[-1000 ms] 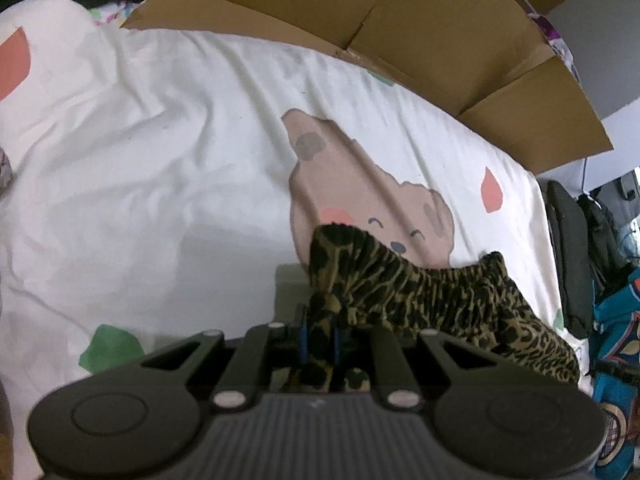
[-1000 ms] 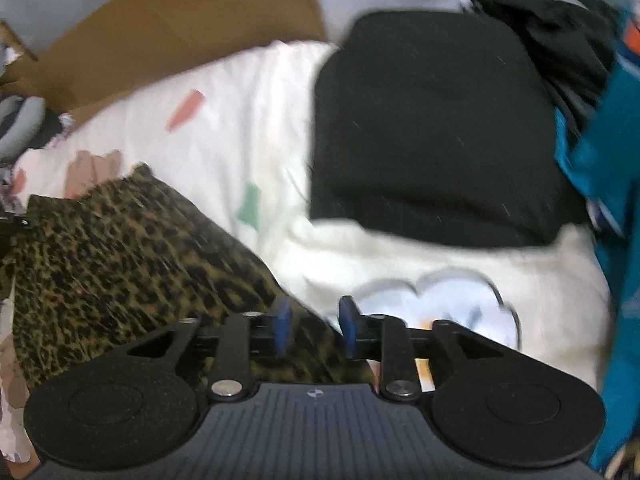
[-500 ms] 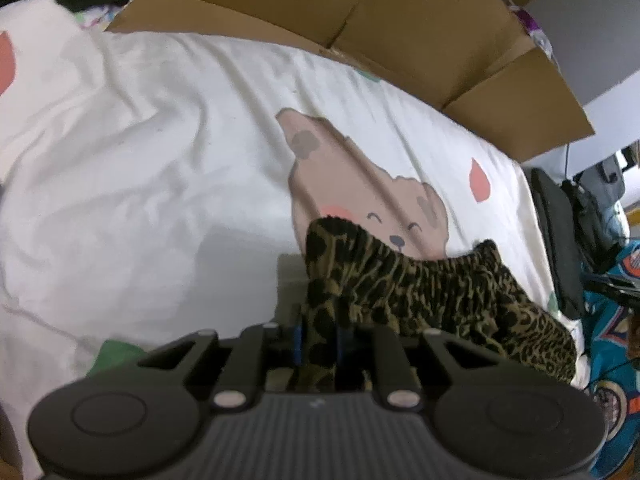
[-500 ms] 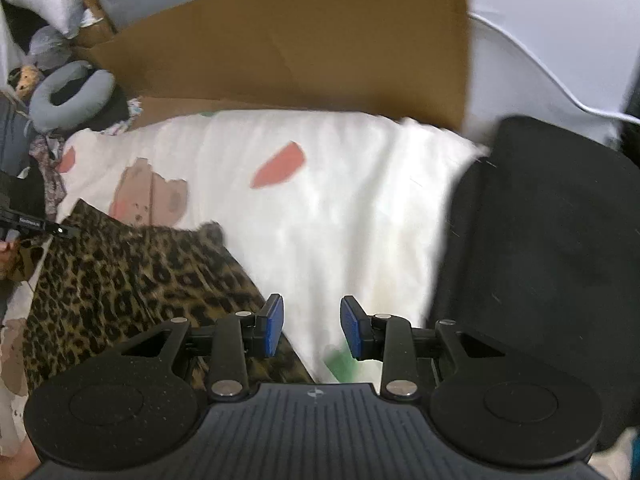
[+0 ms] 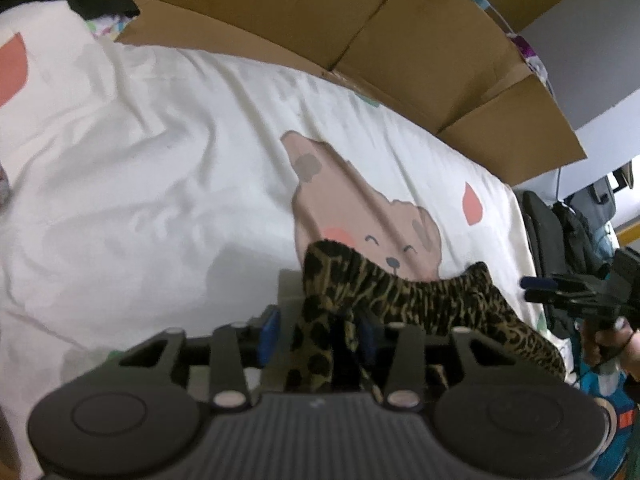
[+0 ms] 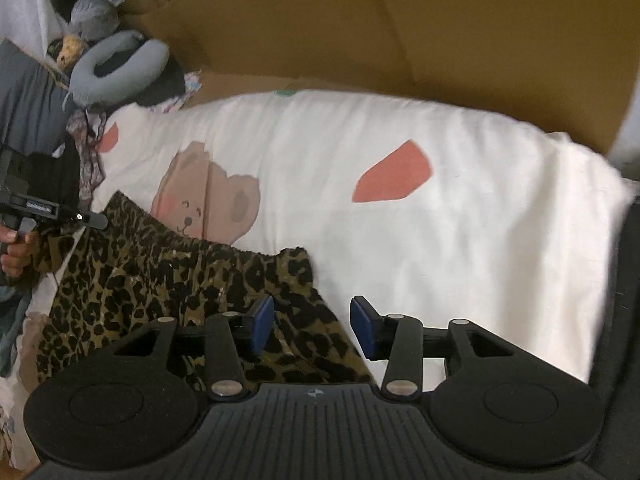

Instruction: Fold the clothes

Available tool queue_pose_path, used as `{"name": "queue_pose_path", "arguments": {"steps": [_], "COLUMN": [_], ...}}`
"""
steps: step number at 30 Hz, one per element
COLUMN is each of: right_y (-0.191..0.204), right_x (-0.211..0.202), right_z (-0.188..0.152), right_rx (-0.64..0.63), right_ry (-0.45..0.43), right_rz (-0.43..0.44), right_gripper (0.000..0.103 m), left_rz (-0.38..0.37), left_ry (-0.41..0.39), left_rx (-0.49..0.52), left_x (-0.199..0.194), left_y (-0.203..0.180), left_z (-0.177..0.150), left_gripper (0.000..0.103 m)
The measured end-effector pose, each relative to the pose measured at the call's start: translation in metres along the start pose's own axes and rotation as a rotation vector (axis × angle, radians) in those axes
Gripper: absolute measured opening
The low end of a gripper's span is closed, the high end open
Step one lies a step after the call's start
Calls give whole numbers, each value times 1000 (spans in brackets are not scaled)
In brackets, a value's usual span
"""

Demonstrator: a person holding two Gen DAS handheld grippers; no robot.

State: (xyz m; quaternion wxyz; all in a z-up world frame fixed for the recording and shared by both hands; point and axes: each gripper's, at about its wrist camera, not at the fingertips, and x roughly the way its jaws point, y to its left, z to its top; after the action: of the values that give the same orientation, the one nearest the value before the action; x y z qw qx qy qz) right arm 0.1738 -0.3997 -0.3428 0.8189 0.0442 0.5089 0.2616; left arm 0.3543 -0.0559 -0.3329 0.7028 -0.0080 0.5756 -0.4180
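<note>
The left gripper (image 5: 316, 330) has its blue pads spread, with a bunched corner of the leopard-print garment (image 5: 404, 300) lying loosely between them; ahead lies the bear-print sheet (image 5: 160, 184). Only the right wrist view shows the garment spread flat leftward. The right gripper (image 6: 312, 328) is released, its left pad over the garment's near edge. No writing can be read.

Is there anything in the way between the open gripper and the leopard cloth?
Nothing visible. The right gripper hangs open right over the leopard-print garment, at its right corner on the white bedsheet, with no object between them.
</note>
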Motion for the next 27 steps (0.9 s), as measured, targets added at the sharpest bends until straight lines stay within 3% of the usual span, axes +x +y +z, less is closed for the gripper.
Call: {"name": "queue_pose_path", "arguments": {"steps": [10, 17, 20, 22, 27], "right_y": [7, 19, 21, 22, 26], "right_x": [50, 66, 60, 56, 46], "right_z": [11, 18, 21, 24, 30], "right_rx": [-86, -167, -177, -184, -202], "right_ry": [106, 184, 172, 164, 143], "right_rz": [14, 44, 30, 21, -2], "right_gripper": [50, 51, 38, 17, 10], "left_rz": [-16, -34, -28, -24, -18], "left_ry": [48, 54, 50, 51, 40], "left_rx": [-20, -60, -40, -31, 5], "left_x": [20, 32, 35, 34, 23], "left_y": [1, 4, 0, -2, -8], "left_z": [-10, -12, -11, -11, -4], "left_gripper": [43, 33, 23, 19, 13]}}
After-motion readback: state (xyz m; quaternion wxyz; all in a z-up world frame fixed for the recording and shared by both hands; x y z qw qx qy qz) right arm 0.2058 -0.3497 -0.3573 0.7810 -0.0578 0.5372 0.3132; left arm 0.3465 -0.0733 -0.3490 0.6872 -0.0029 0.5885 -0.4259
